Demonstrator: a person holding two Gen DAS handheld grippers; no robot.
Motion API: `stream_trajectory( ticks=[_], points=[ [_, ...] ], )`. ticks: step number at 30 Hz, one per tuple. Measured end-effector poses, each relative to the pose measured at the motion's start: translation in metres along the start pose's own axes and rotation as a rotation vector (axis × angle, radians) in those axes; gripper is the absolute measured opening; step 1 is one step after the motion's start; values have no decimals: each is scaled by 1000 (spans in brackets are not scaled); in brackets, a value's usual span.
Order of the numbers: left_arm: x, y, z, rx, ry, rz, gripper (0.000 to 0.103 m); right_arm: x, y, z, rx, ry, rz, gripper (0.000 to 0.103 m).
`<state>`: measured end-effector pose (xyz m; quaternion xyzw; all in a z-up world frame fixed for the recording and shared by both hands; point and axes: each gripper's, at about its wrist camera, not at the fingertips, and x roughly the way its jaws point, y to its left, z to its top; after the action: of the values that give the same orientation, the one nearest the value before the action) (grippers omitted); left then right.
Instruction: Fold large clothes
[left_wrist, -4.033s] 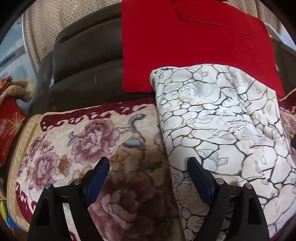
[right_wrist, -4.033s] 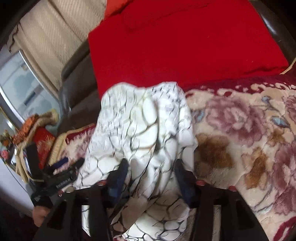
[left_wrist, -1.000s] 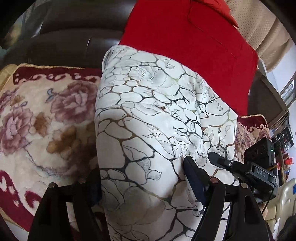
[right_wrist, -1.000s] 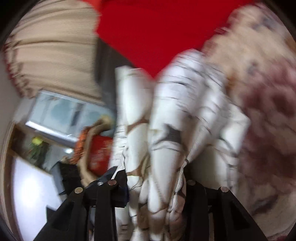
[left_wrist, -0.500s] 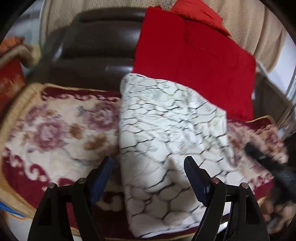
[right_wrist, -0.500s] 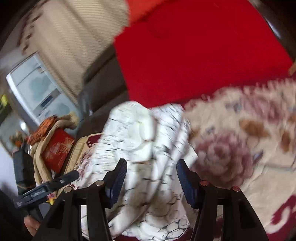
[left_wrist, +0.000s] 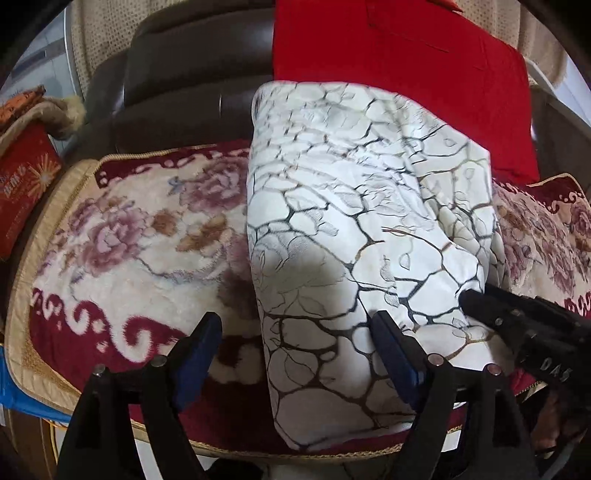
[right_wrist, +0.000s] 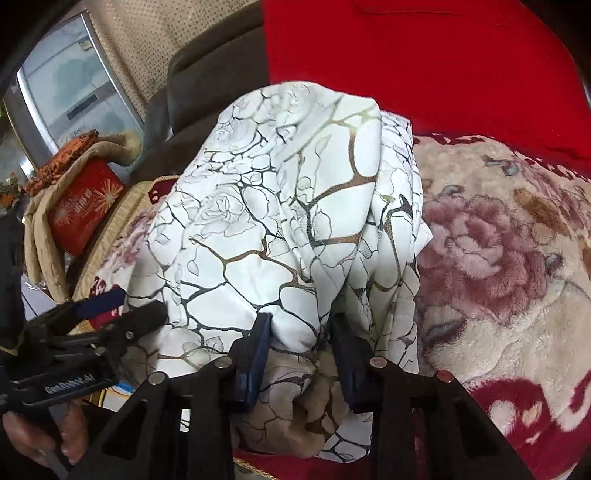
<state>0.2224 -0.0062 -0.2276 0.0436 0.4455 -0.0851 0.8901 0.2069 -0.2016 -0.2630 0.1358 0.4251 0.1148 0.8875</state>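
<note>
A white garment with a dark cracked-vein pattern (left_wrist: 351, 229) lies folded into a long strip on the floral seat cover (left_wrist: 122, 236), its far end against the sofa back. My left gripper (left_wrist: 295, 350) is open and empty, its jaws straddling the strip's near left edge. My right gripper (right_wrist: 301, 354) has its jaws closed around a bunched fold of the same garment (right_wrist: 280, 221) at the strip's near right side. The right gripper also shows in the left wrist view (left_wrist: 524, 325).
A folded red garment (left_wrist: 399, 66) leans on the dark leather sofa back (left_wrist: 192, 77). A red box (left_wrist: 22, 184) and a beige padded item (right_wrist: 48, 206) sit at the left end. The seat's front edge (left_wrist: 258, 448) is close below the grippers.
The left gripper has drawn back and steadied, open, at the strip's near edge. The right gripper has come back down and closed on a fold at the near right side.
</note>
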Motion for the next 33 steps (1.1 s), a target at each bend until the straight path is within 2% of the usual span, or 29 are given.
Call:
stream_trajectory(
  ticks=[3, 8, 9, 11, 17, 23, 33],
  points=[
    [-24, 2, 0, -12, -42, 35, 83, -23, 0, 5, 22, -34, 34, 39],
    [-79, -1, -1, -36, -142, 160, 84, -74, 2, 5, 1, -87, 5, 42],
    [-87, 1, 0, -38, -165, 180, 86, -86, 6, 6, -8, -107, 0, 60],
    [-114, -1, -2, -41, -221, 230, 91, -104, 23, 10, -24, -171, -20, 71],
    [-171, 0, -5, -48, -328, 297, 94, -162, 53, 9, -78, -269, -13, 71],
    [-220, -2, -15, -56, -415, 299, 98, -204, 79, 4, -103, -340, -23, 71],
    [-264, 0, -28, -102, -463, 353, 101, -248, 101, -6, -102, -385, -47, 71]
  ],
)
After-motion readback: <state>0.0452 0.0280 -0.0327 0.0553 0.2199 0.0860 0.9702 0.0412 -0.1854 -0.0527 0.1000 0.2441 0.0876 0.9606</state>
